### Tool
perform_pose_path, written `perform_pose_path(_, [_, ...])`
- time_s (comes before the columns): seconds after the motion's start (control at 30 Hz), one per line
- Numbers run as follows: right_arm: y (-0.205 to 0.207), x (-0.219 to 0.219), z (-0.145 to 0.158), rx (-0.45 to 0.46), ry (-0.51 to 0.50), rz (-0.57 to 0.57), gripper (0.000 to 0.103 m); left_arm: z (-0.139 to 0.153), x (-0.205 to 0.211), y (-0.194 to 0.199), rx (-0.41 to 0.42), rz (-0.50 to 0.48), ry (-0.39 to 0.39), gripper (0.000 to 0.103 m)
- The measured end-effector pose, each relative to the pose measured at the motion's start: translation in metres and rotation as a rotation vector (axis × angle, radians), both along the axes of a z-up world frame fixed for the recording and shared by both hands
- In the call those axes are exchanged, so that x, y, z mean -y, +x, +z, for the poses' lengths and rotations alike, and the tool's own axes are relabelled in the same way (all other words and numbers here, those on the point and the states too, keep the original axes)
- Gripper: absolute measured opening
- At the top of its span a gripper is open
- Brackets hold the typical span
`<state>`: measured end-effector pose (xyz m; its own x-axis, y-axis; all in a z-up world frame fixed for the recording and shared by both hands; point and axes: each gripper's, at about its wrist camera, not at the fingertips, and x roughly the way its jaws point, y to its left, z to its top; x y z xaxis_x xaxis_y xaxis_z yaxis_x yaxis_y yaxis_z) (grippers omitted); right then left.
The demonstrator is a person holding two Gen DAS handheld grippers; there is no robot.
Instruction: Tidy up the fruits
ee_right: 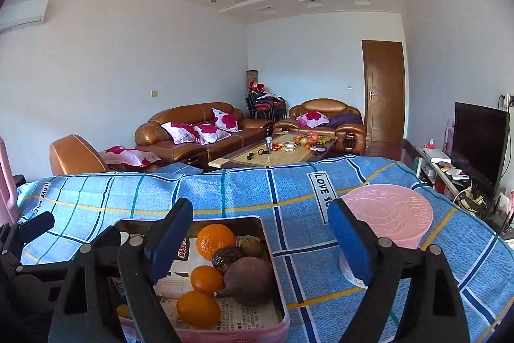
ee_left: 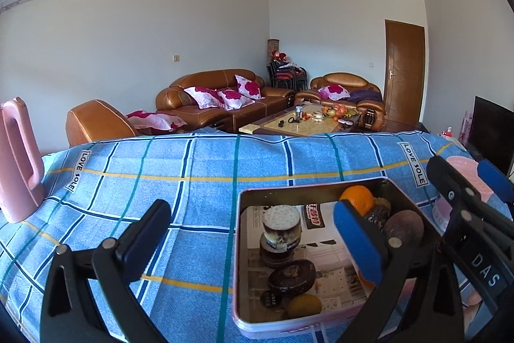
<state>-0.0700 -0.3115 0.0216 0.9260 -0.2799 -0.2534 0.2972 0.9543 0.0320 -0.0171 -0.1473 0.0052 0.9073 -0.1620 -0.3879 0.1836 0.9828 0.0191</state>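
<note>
One tin [ee_right: 273, 249] on the counter [ee_left: 192, 169], under a blue checked cloth, near its front edge toward the right. Inside, counted from the right wrist view: three oranges [ee_right: 215, 240] in a row running front to back, one dark round fruit [ee_right: 250, 280], one wrinkled dark fruit [ee_right: 227, 257], one small brown fruit [ee_right: 252, 246] at the back wall; possibly another orange bit at the front left, mostly hidden. One pink lid [ee_right: 388, 214] on the cloth just right of the tin, near the right edge. One pink jug [ee_left: 17, 159] at the left edge. Left hand-held gripper [ee_left: 253, 230] with fingers spread wide over the tin's left side, nothing between. Right hand-held gripper [ee_right: 260, 230] likewise apart, empty, straddling the tin's right wall. Bare cloth across the far half and left of the tin.
</note>
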Motion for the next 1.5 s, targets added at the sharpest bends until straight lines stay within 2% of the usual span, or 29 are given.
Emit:
perform_pose_path(0.27, [-0.031,-0.004,0.002,0.051,0.004,-0.014,0.087,0.003,-0.008,-0.022,0.048,0.01,0.009,0.103])
perform_pose_path(0.43, [-0.043,-0.009,0.005,0.081,-0.009,-0.03,0.087,0.003,-0.016,-0.031,0.058,0.016,-0.011,0.103])
perform_pose_path(1.5, [-0.048,-0.014,0.005,0.077,-0.014,-0.051,0.087,0.003,-0.016,-0.033,0.052,0.016,-0.001,0.103])
